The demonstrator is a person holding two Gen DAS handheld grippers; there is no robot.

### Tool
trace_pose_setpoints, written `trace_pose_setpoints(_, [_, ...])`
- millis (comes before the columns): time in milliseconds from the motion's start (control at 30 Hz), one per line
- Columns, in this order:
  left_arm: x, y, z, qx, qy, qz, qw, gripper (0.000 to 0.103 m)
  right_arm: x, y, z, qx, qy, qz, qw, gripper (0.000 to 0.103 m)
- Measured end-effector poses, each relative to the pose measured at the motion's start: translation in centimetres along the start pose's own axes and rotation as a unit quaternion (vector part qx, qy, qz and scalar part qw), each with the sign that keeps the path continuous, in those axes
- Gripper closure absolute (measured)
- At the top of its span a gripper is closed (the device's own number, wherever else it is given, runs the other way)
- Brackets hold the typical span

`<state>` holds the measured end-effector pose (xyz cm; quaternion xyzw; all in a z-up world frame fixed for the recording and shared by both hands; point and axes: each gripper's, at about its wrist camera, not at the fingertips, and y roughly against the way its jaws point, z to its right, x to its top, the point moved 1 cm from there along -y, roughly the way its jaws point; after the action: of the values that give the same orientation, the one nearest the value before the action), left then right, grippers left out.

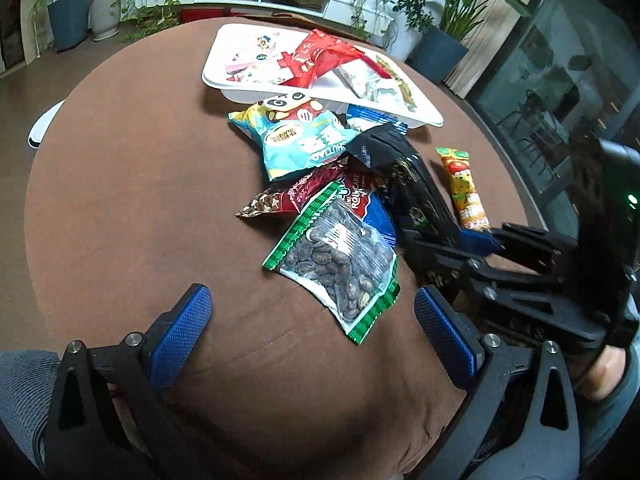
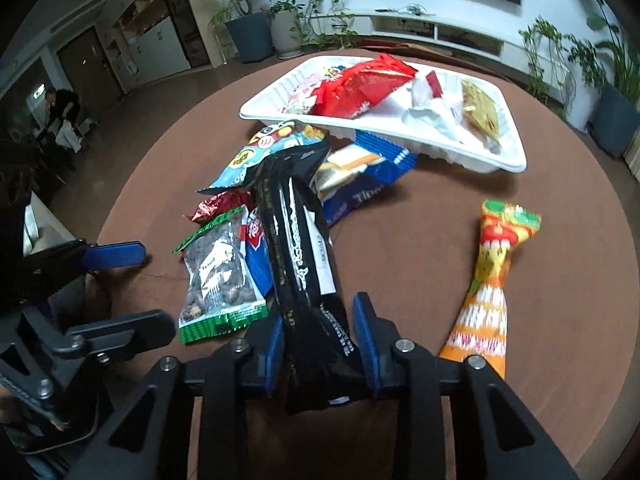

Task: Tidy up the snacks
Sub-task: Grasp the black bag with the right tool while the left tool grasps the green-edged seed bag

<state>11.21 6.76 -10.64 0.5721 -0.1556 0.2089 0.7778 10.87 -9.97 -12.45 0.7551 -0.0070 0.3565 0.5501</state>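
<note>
- Covering the round bench (image 1: pixel 120 200) is a brown cloth; behind it stand potted green plants (image 2: pixel 256 28) and a low white cabinet (image 2: pixel 440 28) against a white wall.
- Right gripper (image 2: pixel 320 344): its jaws pinch the near end of a long black foil snack packet (image 2: pixel 296 240), blue pads pressed on either side of it.
- The packet's long axis runs straight ahead from those jaws, its far end pointing toward the white plastic tray (image 2: pixel 500 160), which already holds a red wrapper (image 2: pixel 360 84) and other packets.
- Left of the held packet lies a green-edged clear bag of dark nuts (image 2: pixel 220 280); beyond it, overlapping light blue (image 2: pixel 240 160), dark red and blue-and-white packets.
- Right of the jaws, apart from the pile, lies an orange-and-yellow twisted wrapper (image 2: pixel 488 280), lengthwise away from the camera.
- Left gripper (image 1: pixel 312 328): jaws spread wide and holding nothing, with the nut bag's near corner lying between them.
</note>
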Motion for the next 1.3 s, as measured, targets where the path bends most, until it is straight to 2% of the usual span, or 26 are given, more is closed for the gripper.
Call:
trace_pose_setpoints(233, [1.2,-1.7,0.4,0.039,0.020,-0.020,0.9988,0.000,-1.0,1.1,0.6,-0.001,-0.052,-0.005,0.999,0.073])
trace_pose_setpoints(400, [2.5,-2.7,0.8,0.064,0.038,-0.029,0.9968,0.000,-1.7,1.7,0.3,0.006,-0.058,-0.001,0.998,0.073])
trace_pose_setpoints(533, [2.6,-3.4,1.5,0.084,0.007,-0.023,0.9962,0.001,-2.0,1.8,0.3,0.007,-0.057,-0.002,0.998,0.073])
trace_pose_setpoints(633, [2.4,-3.5,1.7,0.084,-0.012,-0.016,0.9963,0.002,-2.1,1.9,0.2,0.006,-0.055,-0.006,0.998,0.073])
trace_pose_setpoints(700, [2.2,-3.4,1.7,0.088,-0.024,-0.015,0.9957,0.009,-2.3,2.0,0.1,0.005,-0.053,-0.008,0.999,0.073])
trace_pose_setpoints(767, [2.0,-3.1,1.6,0.092,-0.035,-0.012,0.9951,0.026,-2.3,2.0,0.1,0.005,-0.051,-0.010,0.999,0.073])
trace_pose_setpoints(867, [1.7,-2.2,0.5,0.080,-0.040,-0.012,0.9959,0.036,-2.6,2.0,0.0,0.004,-0.049,-0.013,0.999,0.072])
trace_pose_setpoints(1000, [1.3,-1.7,-0.2,0.065,-0.044,-0.019,0.9967,0.037,-2.8,2.1,-0.2,0.002,-0.048,-0.016,0.999,0.072])
trace_pose_setpoints(1200, [1.0,-2.0,0.5,0.077,-0.059,-0.016,0.9951,0.033,-2.3,1.9,-0.6,-0.010,-0.038,-0.013,0.999,0.065])
trace_pose_setpoints(1300, [0.8,-1.6,0.2,0.060,-0.061,-0.008,0.9963,0.044,-2.3,1.6,-0.8,-0.021,-0.031,-0.018,0.999,0.057])
